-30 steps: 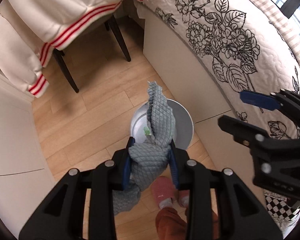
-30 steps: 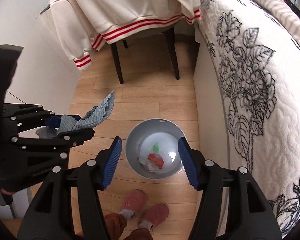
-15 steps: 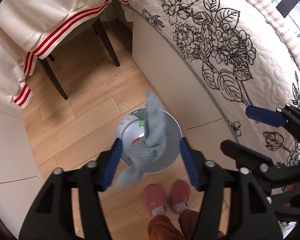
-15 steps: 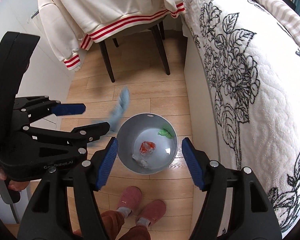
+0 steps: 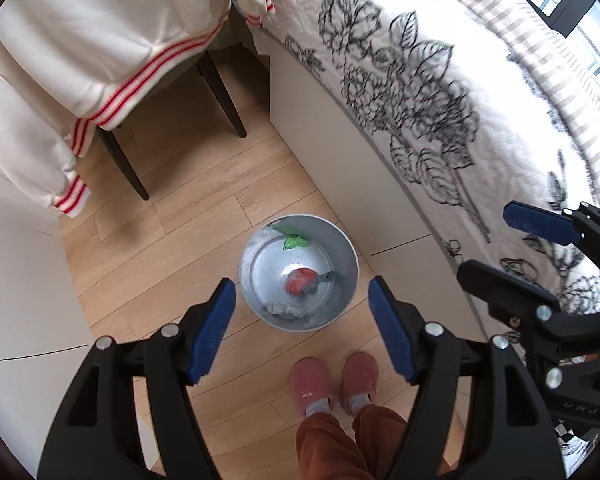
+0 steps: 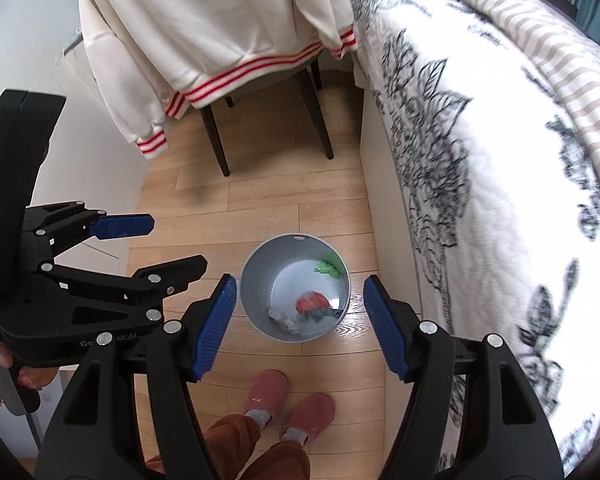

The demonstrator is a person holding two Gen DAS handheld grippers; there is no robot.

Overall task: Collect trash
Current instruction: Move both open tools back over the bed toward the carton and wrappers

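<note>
A grey round bin [image 5: 260, 268] stands on the wooden floor beside the bed. Inside it lie a red wrapper [image 5: 300, 282], a green scrap [image 5: 296, 242], a pale crumpled piece [image 5: 284, 310] and a blurred grey cloth [image 6: 322, 314] next to the red one. My left gripper [image 5: 300, 284] hangs high over the bin, its jaws opening with nothing between them. In the right wrist view the left gripper [image 6: 176, 244] shows at the left. My right gripper [image 6: 299, 280] also hovers above the bin [image 6: 256, 276], open and empty; the left wrist view shows the right gripper [image 5: 488, 240] at the right.
A dark-legged chair [image 6: 216, 140] draped with a cream sweatshirt [image 6: 220, 32] with red stripes stands beyond the bin. The bed with a floral quilt [image 6: 480, 160] runs along the right. A person's feet in pink slippers [image 6: 292, 404] stand just before the bin. White furniture [image 5: 16, 288] is on the left.
The left gripper opened and let go of the grey quilted cloth, which fell into the bin. Both grippers rose, so the bin looks smaller and farther below.
</note>
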